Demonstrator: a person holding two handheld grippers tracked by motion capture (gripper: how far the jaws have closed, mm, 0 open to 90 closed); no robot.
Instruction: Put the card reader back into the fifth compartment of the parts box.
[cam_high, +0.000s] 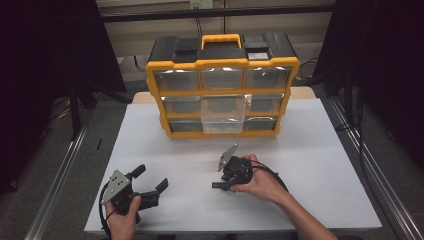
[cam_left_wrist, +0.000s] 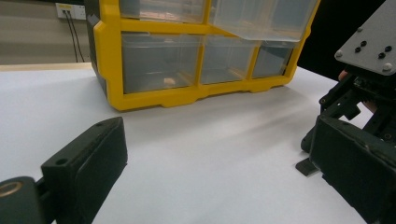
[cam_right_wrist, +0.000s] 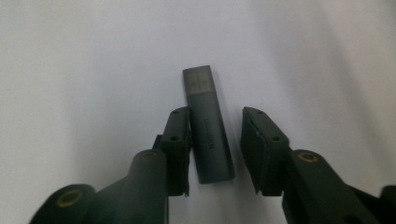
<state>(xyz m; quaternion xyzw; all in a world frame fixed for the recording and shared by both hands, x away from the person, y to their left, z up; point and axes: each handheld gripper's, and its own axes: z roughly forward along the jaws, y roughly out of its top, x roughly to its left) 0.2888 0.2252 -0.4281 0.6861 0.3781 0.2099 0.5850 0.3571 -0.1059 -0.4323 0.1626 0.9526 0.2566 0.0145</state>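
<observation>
White tabletop (cam_high: 310, 150) runs from the person's edge out to a yellow-framed plastic drawer cabinet with clear drawers and a black top (cam_high: 222, 85), and that cabinet serves as the landmark. Its middle clear drawer (cam_high: 223, 114) stands pulled out toward the person.

In front of the cabinet, slightly to the right of its middle and well apart from it, the right gripper (cam_right_wrist: 215, 149) points down at the table over a small dark grey flat USB-style stick with a paler metal end (cam_right_wrist: 208, 126). The stick lies flat on the white surface between the two black jaws; the left-hand pad looks to be touching its long edge, while the other pad stands off with a clear gap. So the jaws are narrowed around the stick but not yet clamped on it.

The stick looks light, rigid and smooth-sided, so it should lift with little force but could skate or pivot on the slick tabletop if one pad pushes first. The best hold appears to be across its two long edges near mid-length, low to the table.

Nearer the person and left of the cabinet's front, the left gripper (cam_high: 150, 186) rests in the hand with its jaws spread wide and nothing between them.
</observation>
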